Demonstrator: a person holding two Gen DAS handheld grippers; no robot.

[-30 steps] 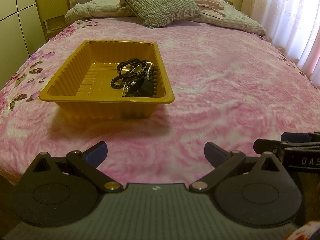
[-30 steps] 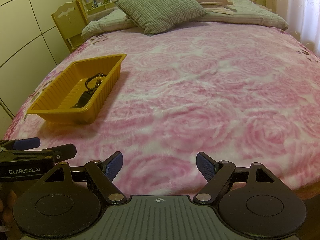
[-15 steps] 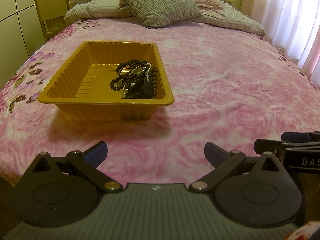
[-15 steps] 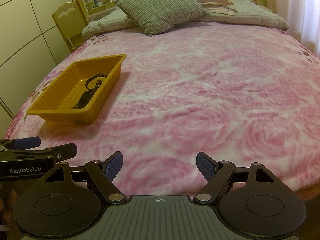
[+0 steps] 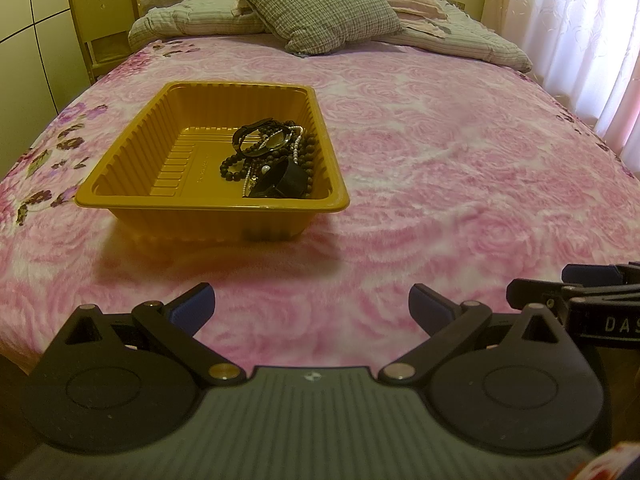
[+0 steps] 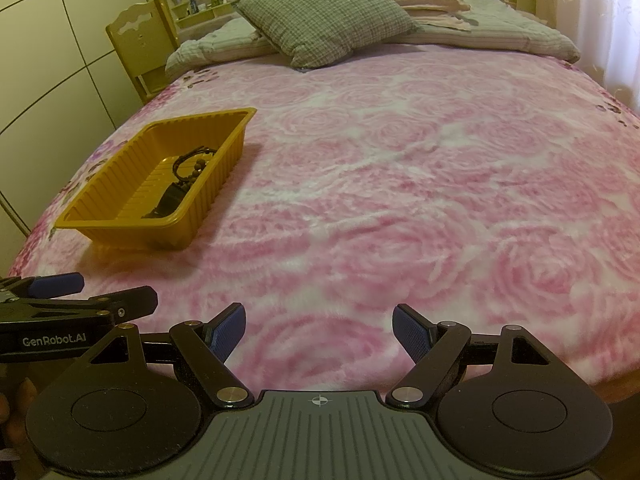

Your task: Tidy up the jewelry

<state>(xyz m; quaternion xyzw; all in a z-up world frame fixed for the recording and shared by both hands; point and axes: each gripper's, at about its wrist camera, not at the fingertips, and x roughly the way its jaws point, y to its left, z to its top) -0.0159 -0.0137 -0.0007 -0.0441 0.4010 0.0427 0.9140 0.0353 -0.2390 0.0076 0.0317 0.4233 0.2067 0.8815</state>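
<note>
A yellow ribbed plastic tray (image 5: 120, 200) sits on the pink rose bedspread, left of centre; it also shows in the right wrist view (image 6: 100, 226). A heap of jewelry (image 5: 272, 164) lies in its near right corner: dark bead strands, a pearl strand and black bands; it also shows in the right wrist view (image 6: 188, 172). My left gripper (image 5: 312, 306) is open and empty, low over the bed's near edge, short of the tray. My right gripper (image 6: 318, 328) is open and empty, to the right of the left one.
A checked cushion (image 5: 316, 4) and folded bedding (image 5: 460, 40) lie at the head of the bed. A wooden chair (image 5: 100, 20) stands by the far left corner. Curtains (image 5: 580, 40) hang on the right. Wardrobe doors (image 6: 48, 60) line the left.
The left wrist view has risen slightly, so the tray sits a little lower in frame. Both grippers stay open and empty.
</note>
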